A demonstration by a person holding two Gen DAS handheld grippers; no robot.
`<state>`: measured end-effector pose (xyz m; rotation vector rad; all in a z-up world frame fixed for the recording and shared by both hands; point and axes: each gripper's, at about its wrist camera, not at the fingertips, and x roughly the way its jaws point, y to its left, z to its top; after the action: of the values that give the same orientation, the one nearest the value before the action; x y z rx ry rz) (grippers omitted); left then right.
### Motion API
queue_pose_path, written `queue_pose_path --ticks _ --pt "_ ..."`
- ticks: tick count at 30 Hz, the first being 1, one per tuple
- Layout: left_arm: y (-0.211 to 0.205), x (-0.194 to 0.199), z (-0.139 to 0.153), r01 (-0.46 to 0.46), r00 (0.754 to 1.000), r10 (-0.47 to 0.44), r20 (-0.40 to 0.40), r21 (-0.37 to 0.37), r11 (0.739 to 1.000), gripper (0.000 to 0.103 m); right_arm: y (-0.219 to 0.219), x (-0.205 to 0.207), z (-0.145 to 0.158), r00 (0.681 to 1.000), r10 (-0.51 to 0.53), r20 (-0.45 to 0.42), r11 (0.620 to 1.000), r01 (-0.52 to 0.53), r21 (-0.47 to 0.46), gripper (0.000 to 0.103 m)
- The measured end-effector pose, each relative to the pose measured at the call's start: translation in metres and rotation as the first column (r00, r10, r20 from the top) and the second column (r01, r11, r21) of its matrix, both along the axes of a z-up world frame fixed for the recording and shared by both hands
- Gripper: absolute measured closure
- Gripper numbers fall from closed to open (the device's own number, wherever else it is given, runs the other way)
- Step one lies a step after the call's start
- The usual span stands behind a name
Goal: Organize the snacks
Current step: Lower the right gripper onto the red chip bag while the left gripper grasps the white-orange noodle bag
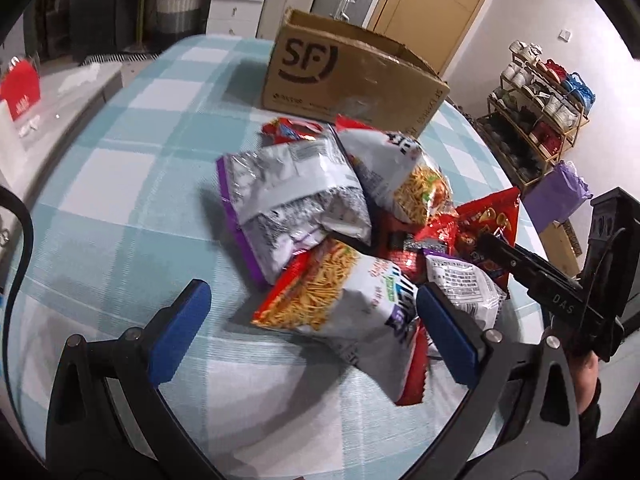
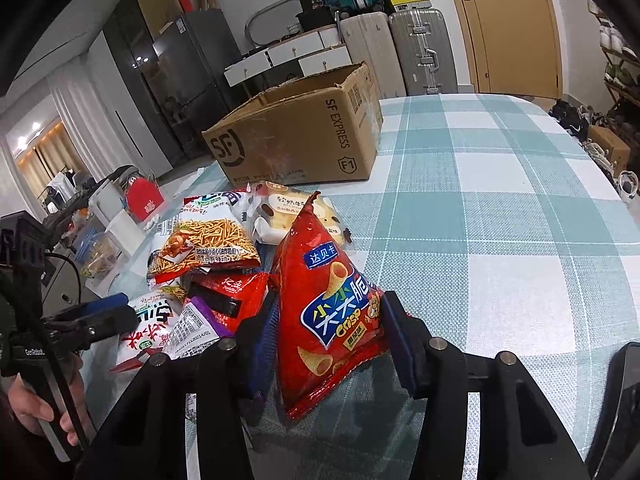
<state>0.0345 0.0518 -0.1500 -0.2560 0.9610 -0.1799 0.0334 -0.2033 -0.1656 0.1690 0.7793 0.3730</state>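
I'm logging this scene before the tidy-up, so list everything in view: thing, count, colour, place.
box: one, brown cardboard, open, far side of the table
tablecloth: one, teal and white check, covers the table
cone-snack bag: one, red, upright between the right tongs' fingers
noodle-snack bags: at least two, white and red, in the pile
silver bag: one, purple-edged, on top of the pile
cake pack: one, white, near the box
suitcases: several, by the door
left tongs: open, over the pile
right tongs: shut on the cone-snack bag
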Motion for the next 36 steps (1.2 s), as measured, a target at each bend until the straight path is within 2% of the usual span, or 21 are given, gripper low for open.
queue_pose_path --ticks 7,14,18,20,27,36 --pt "-0.007 0.011 -0.016 0.008 0.999 -0.011 -0.052 -0.055 0.998 0.001 -0.004 -0.002 0.001 1.000 -0.003 0.005 1.000 0.003 0.023 0.052" --pt "-0.017 0.013 -0.018 0.011 1.000 -0.012 -0.027 -0.042 0.999 0.002 -0.004 -0.002 0.002 1.000 -0.001 0.011 0.999 0.000 0.036 0.052" --pt "-0.015 0.014 -0.018 0.030 0.999 -0.033 -0.024 -0.092 0.995 0.021 -0.005 -0.002 0.002 1.000 0.003 0.010 0.999 -0.004 0.041 0.052" --pt "-0.015 0.014 -0.018 0.038 0.999 -0.040 -0.027 -0.096 0.995 0.022 -0.005 -0.002 0.002 1.000 0.003 0.011 0.999 -0.004 0.041 0.052" --pt "-0.006 0.006 -0.016 0.073 0.997 -0.076 -0.012 -0.147 0.986 0.040 -0.004 -0.002 0.003 1.000 0.001 0.011 0.999 -0.002 0.033 0.052" --pt "0.001 -0.001 -0.013 0.094 0.995 -0.097 -0.012 -0.150 0.984 0.049 -0.004 -0.005 0.006 1.000 -0.001 0.011 1.000 0.001 0.027 0.052"
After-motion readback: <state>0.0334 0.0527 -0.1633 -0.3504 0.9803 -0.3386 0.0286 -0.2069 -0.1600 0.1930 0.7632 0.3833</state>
